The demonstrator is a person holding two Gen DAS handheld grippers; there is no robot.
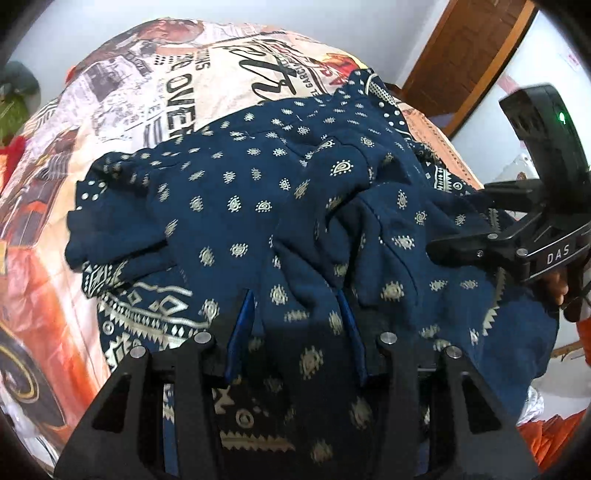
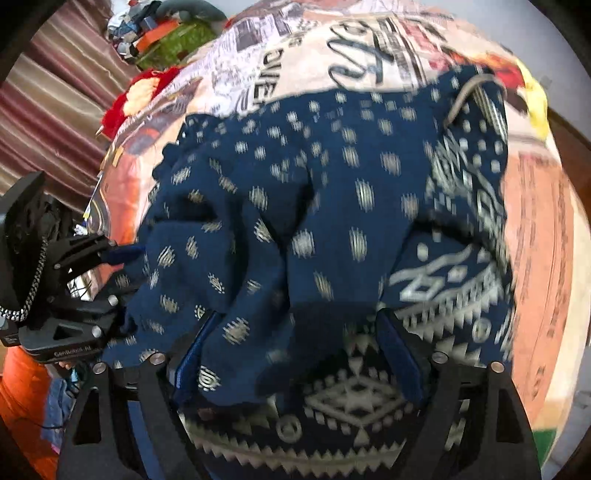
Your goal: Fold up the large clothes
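A large dark blue garment [image 1: 229,192] with cream paisley motifs and a geometric border lies crumpled on a bed. My left gripper [image 1: 293,299] points down into its near side. The blue-padded fingers [image 1: 240,325] stand partly apart with a ridge of cloth between them, not visibly pinched. My right gripper [image 2: 297,317] stands wide over the garment [image 2: 332,184], with loose folds and the patterned border between its pads. Each gripper shows in the other's view, the right gripper [image 1: 458,221] at the cloth's right edge and the left gripper [image 2: 125,277] at its left edge.
A printed bedsheet [image 1: 221,85] with lettering covers the bed [image 2: 369,33]. A wooden door frame [image 1: 461,48] stands behind at the right. Striped curtains [image 2: 48,92] and a heap of clothes [image 2: 166,37] lie beyond the bed's left. Orange fabric [image 1: 554,435] hangs by the near edge.
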